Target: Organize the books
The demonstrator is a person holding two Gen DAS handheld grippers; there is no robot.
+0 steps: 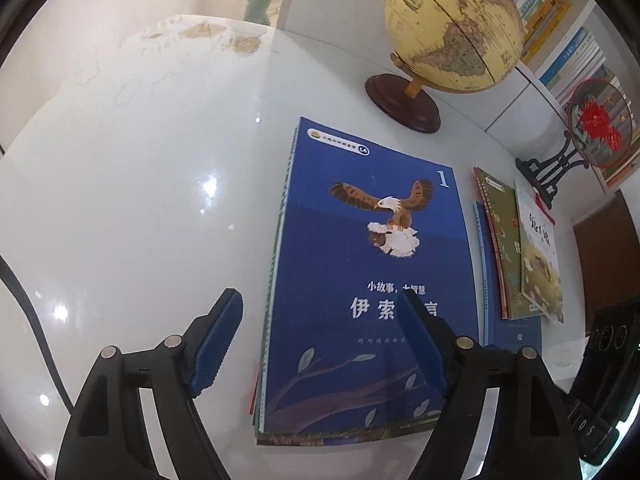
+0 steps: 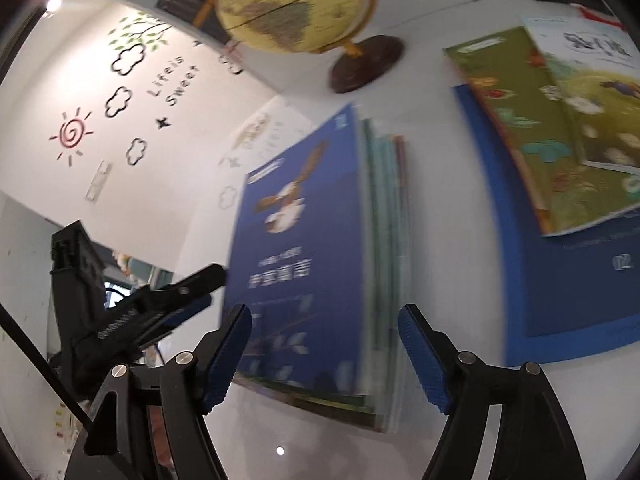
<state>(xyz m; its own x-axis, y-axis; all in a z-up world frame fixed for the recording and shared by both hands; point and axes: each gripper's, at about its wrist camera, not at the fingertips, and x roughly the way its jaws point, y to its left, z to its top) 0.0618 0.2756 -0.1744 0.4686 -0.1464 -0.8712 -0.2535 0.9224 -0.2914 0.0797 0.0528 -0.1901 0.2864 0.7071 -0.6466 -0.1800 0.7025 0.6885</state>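
The blue book point(image 1: 372, 264), topping a stack on the white table point(image 1: 140, 200), runs lengthwise from lower centre toward the globe point(image 1: 452, 28). The left gripper point(image 1: 320, 344) and right gripper point(image 2: 324, 356) are spread wide, nothing clamped, the stack's near edge between both.

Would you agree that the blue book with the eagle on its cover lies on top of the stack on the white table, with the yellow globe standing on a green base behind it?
Not quite: the yellow globe stands on a dark reddish-brown round base, not a green one, as the left wrist view shows. The blue book with the eagle on its cover does lie on top of the stack on the white table.
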